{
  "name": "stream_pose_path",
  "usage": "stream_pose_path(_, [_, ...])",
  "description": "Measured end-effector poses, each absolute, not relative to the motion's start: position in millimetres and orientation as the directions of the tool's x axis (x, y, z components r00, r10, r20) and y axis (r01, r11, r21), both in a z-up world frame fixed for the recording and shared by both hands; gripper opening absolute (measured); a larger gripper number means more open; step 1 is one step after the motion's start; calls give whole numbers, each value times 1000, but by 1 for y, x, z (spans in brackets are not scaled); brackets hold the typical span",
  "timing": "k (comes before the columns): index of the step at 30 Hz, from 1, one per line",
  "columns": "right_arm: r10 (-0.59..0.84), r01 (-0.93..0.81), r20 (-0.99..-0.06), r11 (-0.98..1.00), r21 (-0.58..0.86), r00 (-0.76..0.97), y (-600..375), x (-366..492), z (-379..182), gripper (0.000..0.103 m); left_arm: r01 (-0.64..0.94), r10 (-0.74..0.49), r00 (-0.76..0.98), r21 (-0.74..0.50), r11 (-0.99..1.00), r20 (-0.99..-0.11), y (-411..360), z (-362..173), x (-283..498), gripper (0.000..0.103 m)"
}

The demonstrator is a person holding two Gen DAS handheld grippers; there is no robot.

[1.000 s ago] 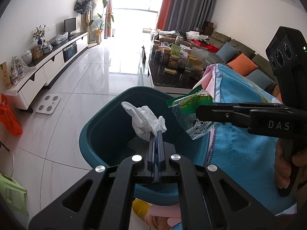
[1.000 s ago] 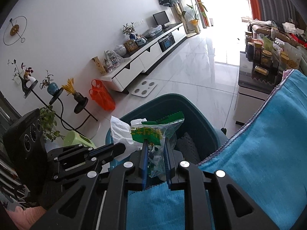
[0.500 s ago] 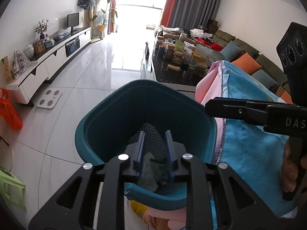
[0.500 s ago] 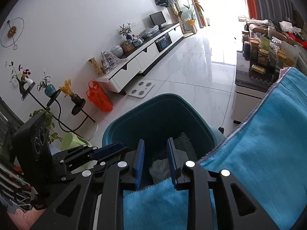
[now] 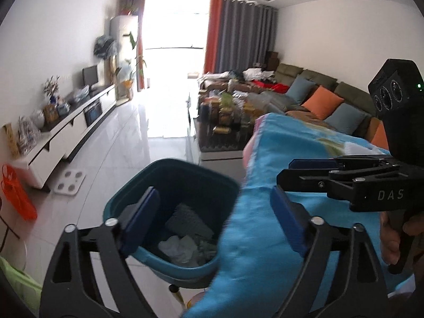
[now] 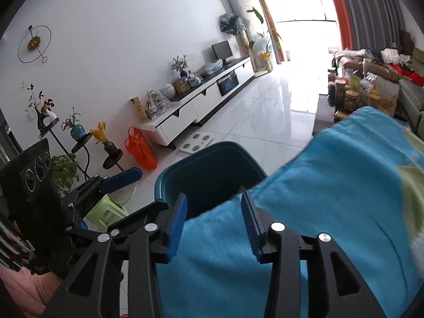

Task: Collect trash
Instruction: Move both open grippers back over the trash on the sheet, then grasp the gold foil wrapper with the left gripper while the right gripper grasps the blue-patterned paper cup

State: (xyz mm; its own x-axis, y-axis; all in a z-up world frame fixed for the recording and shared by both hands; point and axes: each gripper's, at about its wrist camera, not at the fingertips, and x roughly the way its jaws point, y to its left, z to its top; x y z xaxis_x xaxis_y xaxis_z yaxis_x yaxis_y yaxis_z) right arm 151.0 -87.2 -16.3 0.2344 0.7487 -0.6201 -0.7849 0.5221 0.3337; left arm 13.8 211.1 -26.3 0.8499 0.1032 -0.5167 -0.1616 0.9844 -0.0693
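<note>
White tiled floor (image 5: 164, 159) holds teal bin (image 5: 185, 169); both grippers (image 5: 214, 212) (image 6: 214, 220) gape, holding nothing.

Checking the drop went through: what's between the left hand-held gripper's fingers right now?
Nothing held. In the left wrist view, the teal bin with trash and the blue cloth's edge show between them.

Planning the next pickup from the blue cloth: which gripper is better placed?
Probably right. The right gripper, open and empty, sits over the blue cloth; the left gripper, open too, straddles the bin edge.
</note>
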Motion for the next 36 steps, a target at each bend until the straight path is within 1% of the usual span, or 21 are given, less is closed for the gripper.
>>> stream_pose_path(2, [753,-778,-607,533,334,255,-105,148,-11,46,-145,101,858,-50,988,-503,195,-21,12,97])
stream_pose_path(4, [756,-764,-591,550,338,282,-126,146,-7,50,-116,84,865,-34,993,-495,178,-17,11,97])
stream_pose_path(7, [747,-739,-579,583,337,325,-155,142,-3,52,-79,51,869,-35,996,-492,157,-14,11,97])
stream_pose_path(10, [728,-713,-571,624,320,380,-187,134,-3,57,-37,14,871,-38,999,-491,134,-13,12,97])
stream_pose_path(19, [625,-594,-574,756,276,529,-277,113,-5,59,98,-97,856,-25,995,-507,71,-15,25,97])
stream_pose_path(23, [589,-546,-574,792,272,569,-309,107,-8,60,157,-144,844,-20,987,-516,45,-18,30,97])
stream_pose_path(26, [565,-507,-569,816,279,597,-334,102,-11,60,211,-190,820,-24,977,-539,24,-23,39,97])
stream_pose_path(30, [533,-452,-567,843,293,628,-362,102,-17,60,290,-265,777,-50,956,-571,-3,-30,48,97])
stream_pose_path(33, [509,-407,-567,860,306,648,-383,105,-21,60,378,-355,723,-90,921,-592,-28,-36,52,97])
stream_pose_path(36, [476,-357,-569,879,315,670,-404,104,-25,60,439,-414,674,-120,891,-612,-48,-42,55,97])
